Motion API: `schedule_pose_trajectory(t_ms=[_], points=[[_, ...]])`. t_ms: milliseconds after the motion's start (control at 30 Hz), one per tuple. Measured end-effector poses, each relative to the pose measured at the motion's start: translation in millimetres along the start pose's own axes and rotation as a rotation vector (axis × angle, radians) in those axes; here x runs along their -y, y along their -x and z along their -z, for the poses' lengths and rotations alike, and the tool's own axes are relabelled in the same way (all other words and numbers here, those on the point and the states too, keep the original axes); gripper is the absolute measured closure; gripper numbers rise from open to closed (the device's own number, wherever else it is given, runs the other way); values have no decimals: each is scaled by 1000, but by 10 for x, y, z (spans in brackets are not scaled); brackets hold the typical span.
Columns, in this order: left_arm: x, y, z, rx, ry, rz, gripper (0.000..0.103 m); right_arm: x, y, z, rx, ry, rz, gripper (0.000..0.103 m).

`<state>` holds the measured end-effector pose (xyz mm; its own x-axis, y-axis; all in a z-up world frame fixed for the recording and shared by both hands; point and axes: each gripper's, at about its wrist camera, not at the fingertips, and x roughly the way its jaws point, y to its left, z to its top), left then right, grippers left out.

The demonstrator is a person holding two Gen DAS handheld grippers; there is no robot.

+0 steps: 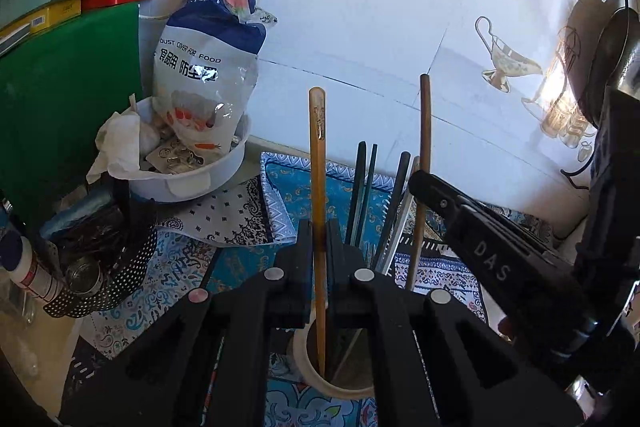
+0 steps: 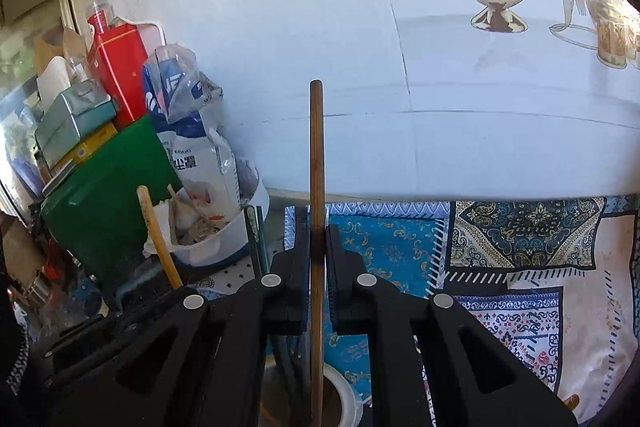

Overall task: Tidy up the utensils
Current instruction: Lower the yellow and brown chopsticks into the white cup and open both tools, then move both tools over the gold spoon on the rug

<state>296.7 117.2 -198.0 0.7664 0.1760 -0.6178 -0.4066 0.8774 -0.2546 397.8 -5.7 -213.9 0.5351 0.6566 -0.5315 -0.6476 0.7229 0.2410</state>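
Cup [image 1: 340, 385]: holds dark chopsticks [image 1: 362, 195] already. Left gripper [image 1: 320, 243]: clenched on light wooden stick [image 1: 318, 163], lower end inside the cup. Right gripper [image 2: 318, 247]: clenched on darker stick [image 2: 317, 155], likewise entering. Remaining: release both

Looking close along each gripper, tilting down toward the tiled wall [image 1: 360, 7]; sharing, seemingly, the same holder [image 1: 340, 389].

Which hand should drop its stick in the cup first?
Probably the left. The left gripper holds the light chopstick with its lower end already inside the cup. Whether the right gripper's dark chopstick is in is hidden.
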Motion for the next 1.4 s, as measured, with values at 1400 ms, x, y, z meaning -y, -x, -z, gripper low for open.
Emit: schedule_pose_trajectory(t_ms=[1400], points=[[903,940,63,-89,-243,133,74,357,1470,75,-180,36,120,79]])
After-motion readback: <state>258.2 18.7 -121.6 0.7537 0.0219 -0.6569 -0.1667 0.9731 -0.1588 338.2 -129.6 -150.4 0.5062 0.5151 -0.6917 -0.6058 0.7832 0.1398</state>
